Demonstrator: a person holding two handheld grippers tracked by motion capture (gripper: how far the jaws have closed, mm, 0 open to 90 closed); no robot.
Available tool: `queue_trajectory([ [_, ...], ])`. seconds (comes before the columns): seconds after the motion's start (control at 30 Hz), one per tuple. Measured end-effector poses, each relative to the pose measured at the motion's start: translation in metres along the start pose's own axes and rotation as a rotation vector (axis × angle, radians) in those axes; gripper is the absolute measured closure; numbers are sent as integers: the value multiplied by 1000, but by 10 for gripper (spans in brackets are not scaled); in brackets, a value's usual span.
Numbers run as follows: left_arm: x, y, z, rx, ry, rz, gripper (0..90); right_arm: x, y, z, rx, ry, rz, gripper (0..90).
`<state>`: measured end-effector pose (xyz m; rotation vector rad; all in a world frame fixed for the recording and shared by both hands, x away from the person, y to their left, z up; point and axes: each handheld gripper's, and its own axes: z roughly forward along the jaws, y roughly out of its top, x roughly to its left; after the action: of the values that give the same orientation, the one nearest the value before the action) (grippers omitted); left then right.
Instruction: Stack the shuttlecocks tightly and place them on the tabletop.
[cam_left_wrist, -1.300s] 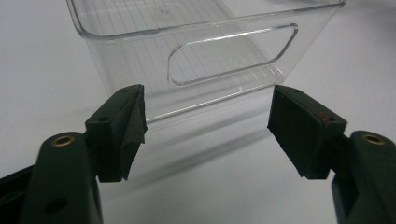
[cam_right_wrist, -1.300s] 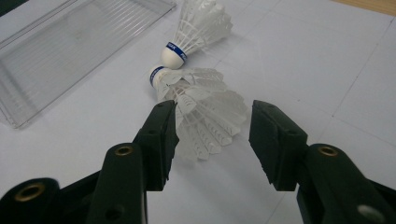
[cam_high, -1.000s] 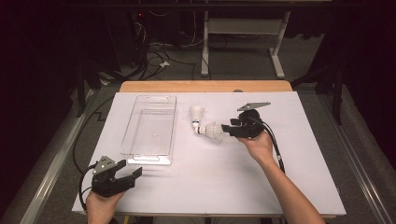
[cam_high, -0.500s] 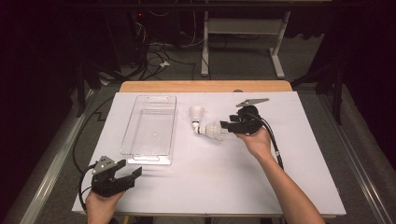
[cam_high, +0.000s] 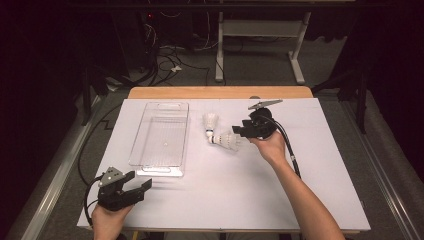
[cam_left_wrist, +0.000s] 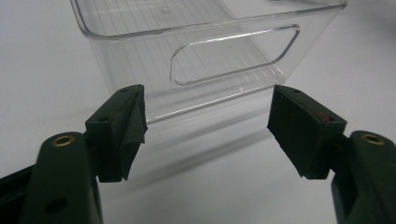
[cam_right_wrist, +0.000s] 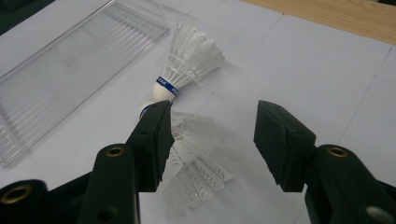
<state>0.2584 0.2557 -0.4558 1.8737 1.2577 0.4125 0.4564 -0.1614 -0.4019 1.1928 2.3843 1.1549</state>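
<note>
- the left gripper (cam_high: 142, 186) is near the front edge of the table (cam_high: 310, 200), at the left. its jaws are wide with nothing between them.
- just past it lies a clear tray (cam_high: 160, 135), flat on the table. in the left gripper view the tray's (cam_left_wrist: 205, 51) short end with a handle hole faces the jaws.
- the right gripper (cam_high: 239, 131) is farther back, right of the tray. its jaws have just been opening. they stand wide.
- a white shuttlecock (cam_right_wrist: 196, 168) lies on its side partly between these jaws, by the left jaw. the pads do not press on it.
- a second shuttlecock (cam_right_wrist: 189, 58) lies just behind. the two cork tips almost meet.
</note>
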Motion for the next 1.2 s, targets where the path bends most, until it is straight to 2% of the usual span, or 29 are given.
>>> queue_trajectory([
  [0.77,0,0,0,2,-2,2,288,-2,19,18,9,-1,-8,468],
  [1.2,0,0,1,1,-4,2,287,-3,30,31,33,3,-5,460],
])
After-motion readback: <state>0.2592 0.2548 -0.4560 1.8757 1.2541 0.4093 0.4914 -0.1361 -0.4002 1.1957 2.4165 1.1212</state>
